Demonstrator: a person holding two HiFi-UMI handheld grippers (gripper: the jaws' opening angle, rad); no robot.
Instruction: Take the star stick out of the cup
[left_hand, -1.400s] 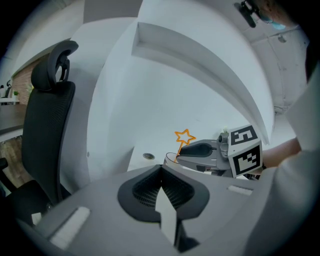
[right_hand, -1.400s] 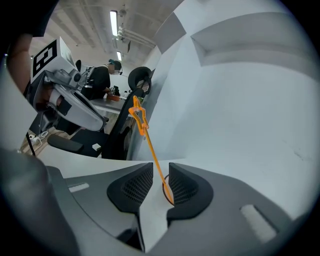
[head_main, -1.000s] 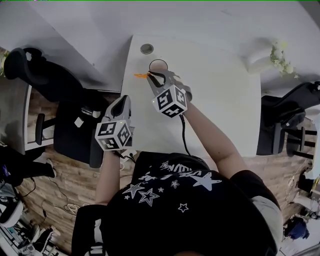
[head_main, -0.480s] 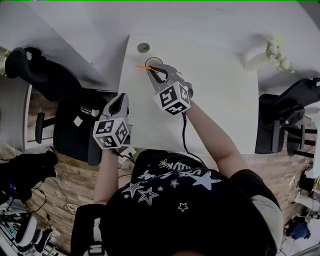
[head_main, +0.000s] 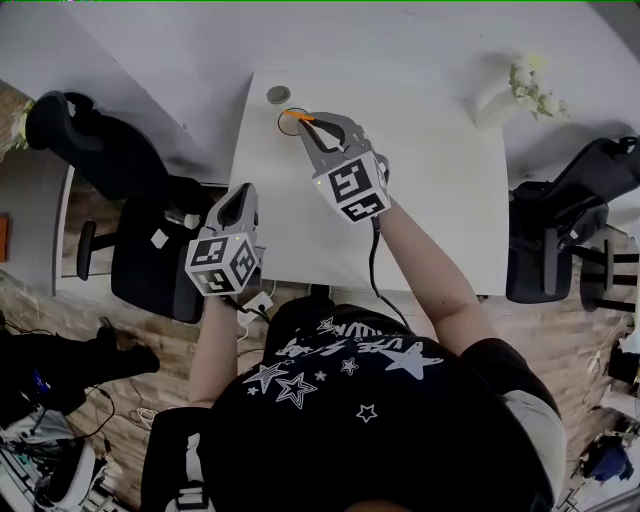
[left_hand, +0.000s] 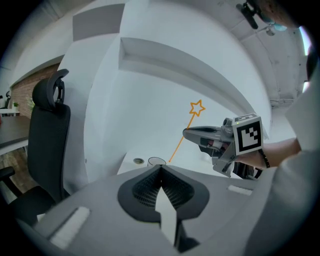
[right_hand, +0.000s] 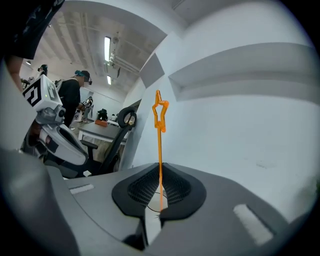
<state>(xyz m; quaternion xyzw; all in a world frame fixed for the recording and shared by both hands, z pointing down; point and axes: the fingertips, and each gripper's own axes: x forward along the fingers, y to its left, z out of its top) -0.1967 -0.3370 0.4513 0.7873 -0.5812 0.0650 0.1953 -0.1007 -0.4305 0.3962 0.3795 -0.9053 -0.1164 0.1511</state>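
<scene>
Clamping the star stick upright, star above them, the right tongs have just been closing on it, its lower end by the cup; the left tongs, together and empty, hang well apart.

Bright, even light; long white ceiling strip lamps glare. Both gripper views bend strongly towards black-vignetted edges, with the near foreground soft.

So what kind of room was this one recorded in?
Probably an office or lab workspace: a white desk, black office chairs beside it, and, in the right gripper view, ceiling strip lights and a second desk.
</scene>
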